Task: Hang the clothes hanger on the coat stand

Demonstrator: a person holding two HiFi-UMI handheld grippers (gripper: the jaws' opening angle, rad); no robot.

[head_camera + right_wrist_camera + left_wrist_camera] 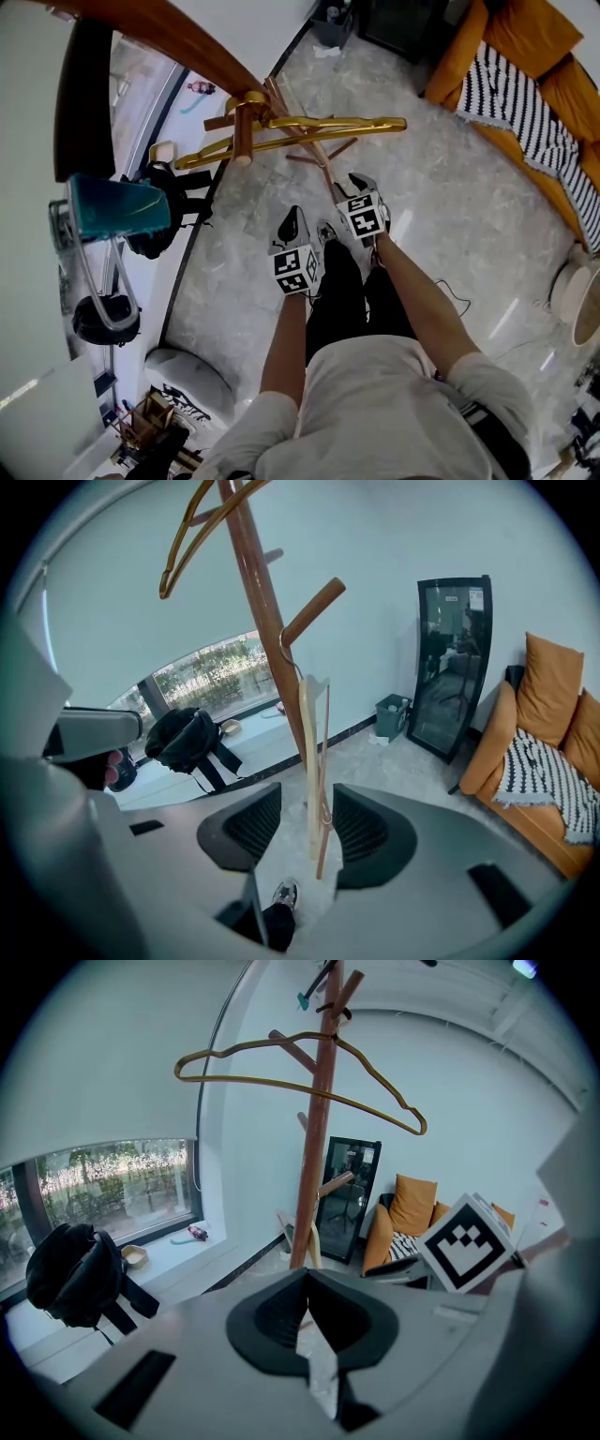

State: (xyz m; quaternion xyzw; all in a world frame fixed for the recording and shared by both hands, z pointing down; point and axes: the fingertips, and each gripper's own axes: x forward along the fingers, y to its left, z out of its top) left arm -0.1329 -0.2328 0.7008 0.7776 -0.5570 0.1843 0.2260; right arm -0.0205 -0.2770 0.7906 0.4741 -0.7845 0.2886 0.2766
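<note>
The brown wooden coat stand (313, 1147) rises ahead of both grippers. A gold metal hanger (300, 1077) hangs from an upper peg; from above the gold hanger (300, 131) lies across the stand's top. A pale wooden hanger (312, 761) dangles edge-on by its hook from a lower peg (314, 604). It hangs in the gap of my right gripper (307, 817), which is open, its pads clear of the wood. My left gripper (307, 1283) is shut and holds nothing, below and to the left of the right gripper (345, 192) in the head view.
A black backpack (187, 742) sits on the window ledge to the left. A dark-framed mirror (450, 677) leans on the far wall beside a small bin (389, 714). An orange sofa with a striped throw (534, 103) stands on the right. The floor is marble.
</note>
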